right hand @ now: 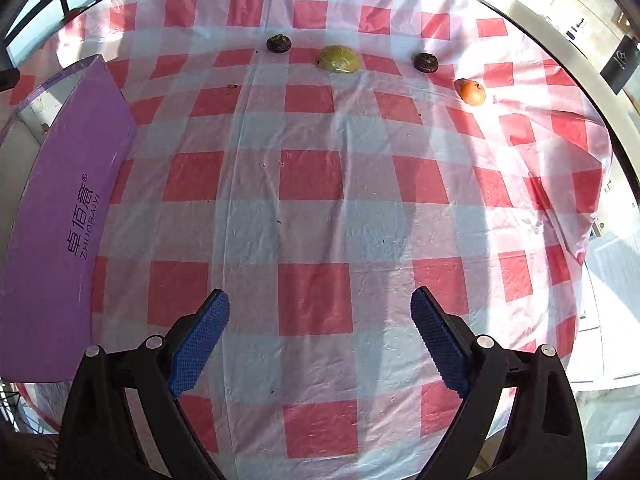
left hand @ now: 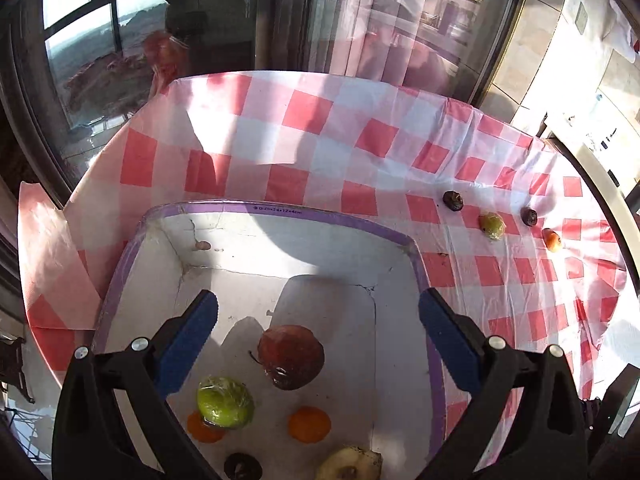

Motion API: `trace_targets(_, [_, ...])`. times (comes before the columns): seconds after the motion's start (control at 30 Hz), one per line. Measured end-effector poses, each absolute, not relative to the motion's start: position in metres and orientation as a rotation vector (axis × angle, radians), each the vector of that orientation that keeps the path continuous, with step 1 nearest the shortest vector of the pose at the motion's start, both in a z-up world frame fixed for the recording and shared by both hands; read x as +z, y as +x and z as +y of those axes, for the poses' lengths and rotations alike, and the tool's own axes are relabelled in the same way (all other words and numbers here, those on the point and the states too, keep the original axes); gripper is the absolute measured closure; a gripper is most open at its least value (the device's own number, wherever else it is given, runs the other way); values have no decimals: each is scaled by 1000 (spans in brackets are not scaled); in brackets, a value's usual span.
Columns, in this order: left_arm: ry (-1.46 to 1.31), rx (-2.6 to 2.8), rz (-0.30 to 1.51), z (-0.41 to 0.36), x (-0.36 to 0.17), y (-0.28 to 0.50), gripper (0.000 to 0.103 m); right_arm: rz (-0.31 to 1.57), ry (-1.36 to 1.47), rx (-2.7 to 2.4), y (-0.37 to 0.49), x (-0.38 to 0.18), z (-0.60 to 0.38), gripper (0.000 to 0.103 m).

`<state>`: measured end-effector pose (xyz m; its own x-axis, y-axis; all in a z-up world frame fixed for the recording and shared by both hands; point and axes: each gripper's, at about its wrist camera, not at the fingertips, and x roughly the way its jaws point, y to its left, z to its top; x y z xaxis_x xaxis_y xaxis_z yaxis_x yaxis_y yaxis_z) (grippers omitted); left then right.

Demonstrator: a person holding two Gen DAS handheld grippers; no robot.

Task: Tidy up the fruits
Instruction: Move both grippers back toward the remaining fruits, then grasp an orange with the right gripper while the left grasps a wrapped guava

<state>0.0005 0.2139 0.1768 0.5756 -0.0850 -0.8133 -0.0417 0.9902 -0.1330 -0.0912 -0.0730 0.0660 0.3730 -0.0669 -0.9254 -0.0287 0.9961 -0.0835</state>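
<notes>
the left tongs (left hand: 318, 312) hang over a white box with a purple rim (left hand: 280, 210), fingers spread wide apart and holding nothing. inside the box lie a dark red apple (left hand: 291, 356), a green fruit in clear wrap (left hand: 225, 401), two orange pieces (left hand: 309, 424), a small dark fruit (left hand: 243, 466) at the near edge and a pale cut fruit (left hand: 350, 464) beside it. nothing stands between the fingers and the fruit below.

the right tongs (right hand: 320, 336) are also wide apart and empty, hovering above bare cloth. the box's purple outer wall (right hand: 60, 216), printed with a brand name, sits to their left. well ahead, in a loose row near the far edge, four fruits remain on the cloth: a dark fruit (right hand: 279, 43), a wrapped green fruit (right hand: 340, 59), a second dark fruit (right hand: 426, 62) and an orange fruit (right hand: 473, 92), each apart from its neighbours. the way to them is open.

the worktop is round, covered with a wrinkled red-and-white checked plastic cloth (right hand: 312, 176) in strong sunlight. behind it run dark-framed glass panes (left hand: 120, 40), with pale tiled floor (left hand: 540, 60) to the right.
</notes>
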Motion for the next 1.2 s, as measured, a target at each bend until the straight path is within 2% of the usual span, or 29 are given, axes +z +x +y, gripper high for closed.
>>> trace_targets(0.2, [-44, -230, 958, 126, 197, -7, 2, 1103, -147, 35, -79, 101, -100, 14])
trace_targets(0.43, [65, -330, 985, 48, 169, 6, 2, 1042, -141, 36, -36, 103, -161, 14])
trace_targets(0.6, [-36, -301, 1000, 18, 117, 35, 2, 985, -74, -25, 15, 64, -219, 14])
trace_targets(0.8, [-36, -207, 1116, -27, 44, 83, 2, 984, 34, -208, 106, 13, -271, 14])
trace_targets(1.0, [9, -182, 1131, -63, 15, 127, 2, 955, 104, -318, 171, -7, -292, 15])
trace_targets(1.2, [47, -199, 1083, -84, 6, 161, 2, 931, 82, -326, 201, -15, -290, 16])
